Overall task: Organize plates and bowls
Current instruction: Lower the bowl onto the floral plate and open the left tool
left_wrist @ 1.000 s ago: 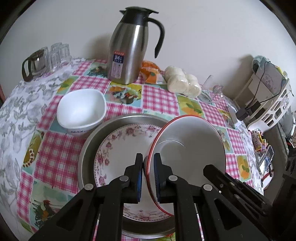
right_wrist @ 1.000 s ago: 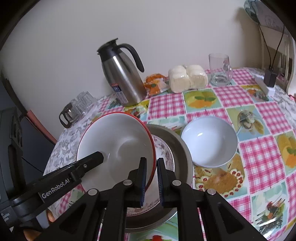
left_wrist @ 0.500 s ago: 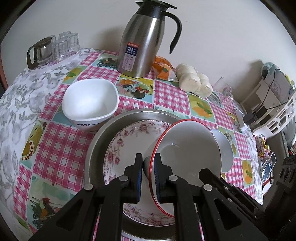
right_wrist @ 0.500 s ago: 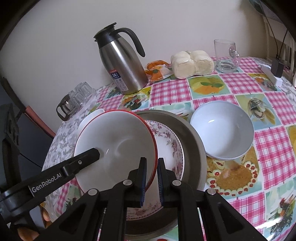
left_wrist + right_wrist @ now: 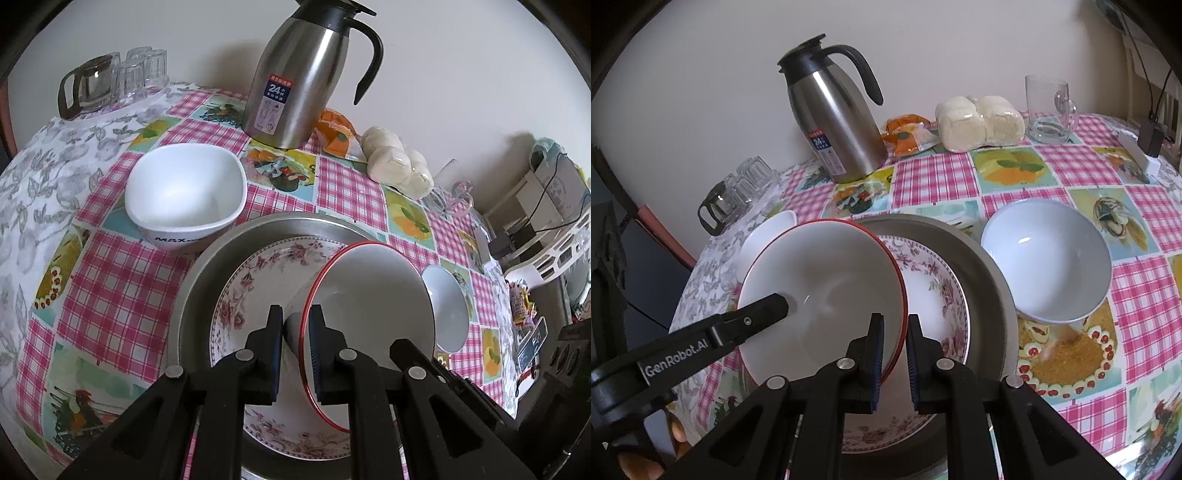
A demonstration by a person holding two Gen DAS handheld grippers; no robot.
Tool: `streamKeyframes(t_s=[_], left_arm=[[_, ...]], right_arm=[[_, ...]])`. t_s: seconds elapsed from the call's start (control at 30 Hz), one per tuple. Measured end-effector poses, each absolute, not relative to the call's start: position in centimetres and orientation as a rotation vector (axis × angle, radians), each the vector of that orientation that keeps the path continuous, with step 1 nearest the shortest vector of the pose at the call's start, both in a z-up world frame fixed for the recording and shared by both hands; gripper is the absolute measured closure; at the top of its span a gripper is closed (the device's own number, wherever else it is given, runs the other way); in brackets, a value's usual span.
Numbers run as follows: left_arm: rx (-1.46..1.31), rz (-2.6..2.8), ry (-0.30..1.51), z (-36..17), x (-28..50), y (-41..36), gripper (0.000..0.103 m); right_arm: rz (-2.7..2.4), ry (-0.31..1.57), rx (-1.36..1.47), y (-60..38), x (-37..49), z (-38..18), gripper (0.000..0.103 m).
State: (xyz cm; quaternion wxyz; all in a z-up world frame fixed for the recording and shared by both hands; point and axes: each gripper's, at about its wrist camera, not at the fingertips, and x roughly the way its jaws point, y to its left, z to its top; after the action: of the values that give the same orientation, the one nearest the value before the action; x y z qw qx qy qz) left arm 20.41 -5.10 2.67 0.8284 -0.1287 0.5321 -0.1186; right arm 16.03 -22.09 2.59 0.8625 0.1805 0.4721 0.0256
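Note:
A white red-rimmed bowl (image 5: 373,306) (image 5: 827,295) is held tilted over a floral plate (image 5: 258,280) (image 5: 938,299) that lies in a steel pan (image 5: 207,273) (image 5: 990,273). My left gripper (image 5: 295,325) is shut on the bowl's left rim; it also shows in the right wrist view (image 5: 775,306). My right gripper (image 5: 894,332) is shut on the bowl's right rim. A square white bowl (image 5: 184,195) (image 5: 764,236) sits left of the pan. A round white bowl (image 5: 1045,262) (image 5: 447,306) sits right of it.
A steel thermos jug (image 5: 299,74) (image 5: 834,122) stands behind the pan. Wrapped buns (image 5: 979,122) and an orange packet (image 5: 908,133) lie beside it. A glass mug (image 5: 1049,107) stands at the back right, a glass pot with glasses (image 5: 107,81) at the back left.
Both grippers and the red-rimmed bowl have sunk closer to the floral plate. The bowl has tilted more upright in the left wrist view. Both stay shut on its rim.

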Motion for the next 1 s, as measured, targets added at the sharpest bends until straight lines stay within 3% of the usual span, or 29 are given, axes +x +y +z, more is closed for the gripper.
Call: streamKeyframes(t_s=[0.77, 0.83, 0.87, 0.9, 0.93, 1.0], left_arm=[[-0.353, -0.230, 1.137, 2.3, 20.9, -3.8, 0.087], [-0.344, -0.213, 1.141, 2.5, 20.9, -3.7, 0.082], [-0.340, -0.208, 1.138, 2.6, 20.9, -3.6, 0.073], [-0.332, -0.199, 1.130, 2.9, 20.9, -3.5, 0.062], [-0.328, -0.193, 1.126, 3.0, 20.8, -3.4, 0.057], [-0.311, -0.176, 1.112, 3.6, 20.8, -3.2, 0.049]], right_arm=[[0.075, 0.964, 0.387, -21.9, 16.3, 2.8, 0.077], [0.069, 0.967, 0.384, -21.9, 16.3, 2.8, 0.074], [0.062, 0.972, 0.379, -21.9, 16.2, 2.8, 0.071], [0.057, 0.975, 0.375, -21.9, 16.2, 2.8, 0.061], [0.054, 0.975, 0.373, -22.0, 16.2, 2.9, 0.049], [0.041, 0.971, 0.364, -22.1, 16.2, 3.1, 0.044]])
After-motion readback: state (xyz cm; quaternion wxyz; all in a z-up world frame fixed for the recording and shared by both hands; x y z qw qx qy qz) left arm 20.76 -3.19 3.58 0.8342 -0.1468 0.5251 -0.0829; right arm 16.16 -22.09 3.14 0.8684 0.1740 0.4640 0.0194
